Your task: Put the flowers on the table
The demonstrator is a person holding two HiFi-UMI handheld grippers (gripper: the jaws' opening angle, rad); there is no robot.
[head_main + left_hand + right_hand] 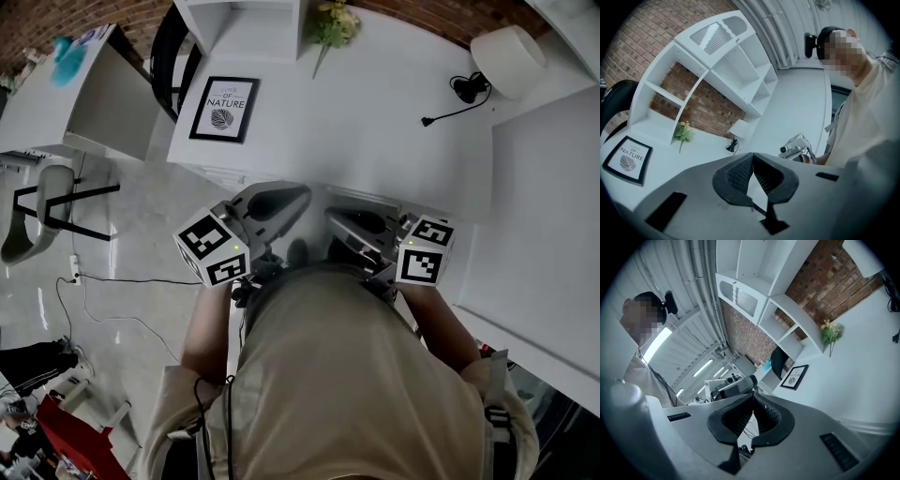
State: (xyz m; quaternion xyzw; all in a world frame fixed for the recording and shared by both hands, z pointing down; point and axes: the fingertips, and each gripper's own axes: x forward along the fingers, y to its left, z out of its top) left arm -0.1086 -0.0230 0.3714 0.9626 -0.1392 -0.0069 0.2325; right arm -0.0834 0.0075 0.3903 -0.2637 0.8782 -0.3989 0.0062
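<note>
Left tongs (298, 197): together, empty | right tongs (337, 219): together, empty | flowers (334, 22): on desk (375, 122), far ahead of both, beside shelf (246, 26) | risk: tongs arriving unopened would likely shove the thin stem rather than grip it; cable (455, 112) to the right may snag.

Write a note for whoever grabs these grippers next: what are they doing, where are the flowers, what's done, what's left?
Left gripper: shut, empty, near the person's body.
Right gripper: shut, empty, same.
Flowers: lying on the white table, far side, beside the shelf unit.
Done: the flowers seem already on the table.
Left: probably nothing.
</note>
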